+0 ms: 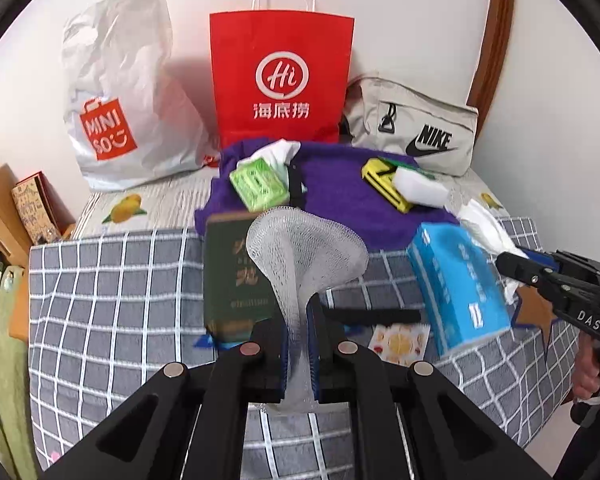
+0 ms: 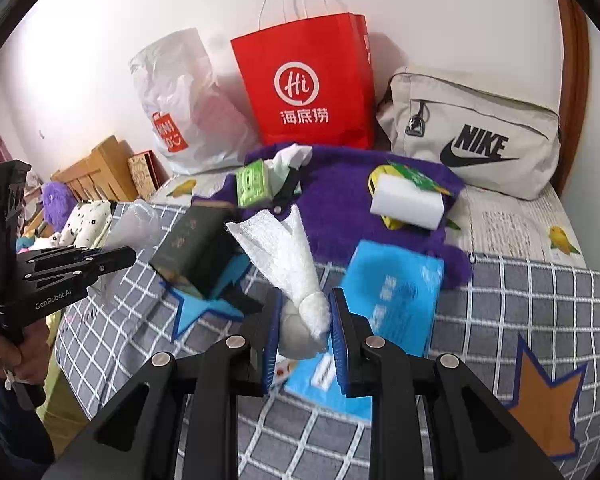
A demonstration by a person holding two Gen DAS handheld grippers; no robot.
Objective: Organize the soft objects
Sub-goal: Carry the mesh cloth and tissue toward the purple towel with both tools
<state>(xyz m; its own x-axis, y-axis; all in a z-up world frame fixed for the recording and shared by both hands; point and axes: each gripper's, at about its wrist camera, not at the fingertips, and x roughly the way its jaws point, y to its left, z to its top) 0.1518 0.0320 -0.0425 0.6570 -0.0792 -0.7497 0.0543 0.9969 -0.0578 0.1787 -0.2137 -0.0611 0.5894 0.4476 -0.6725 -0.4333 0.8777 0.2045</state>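
Two grippers each carry a soft thing above the checked grey bedspread (image 1: 112, 280), and three containers wait at the far wall: a white MINISO bag (image 1: 120, 92) on the left, a red paper bag (image 1: 282, 80) in the middle, a beige Nike pouch (image 1: 416, 128) on the right. The step in hand looks like carrying both pieces to a container, so I judge it best to keep both grips firm, lift clear of the purple towel (image 1: 340, 188) and its clutter, and bring each piece over an open mouth before letting go (which bag is meant I cannot tell).

The left gripper (image 1: 299, 356) has its jaws pressed together on a white foam net sleeve (image 1: 304, 248), pinched at its narrow near end; its long axis runs away from the jaws toward the far wall, the flared mouth pointing up and away.

The right gripper (image 2: 305, 328) is clamped, jaws partly apart, on a crumpled white tissue (image 2: 288, 256), bunched end between the pads, the loose pointed end rising far and slightly left.
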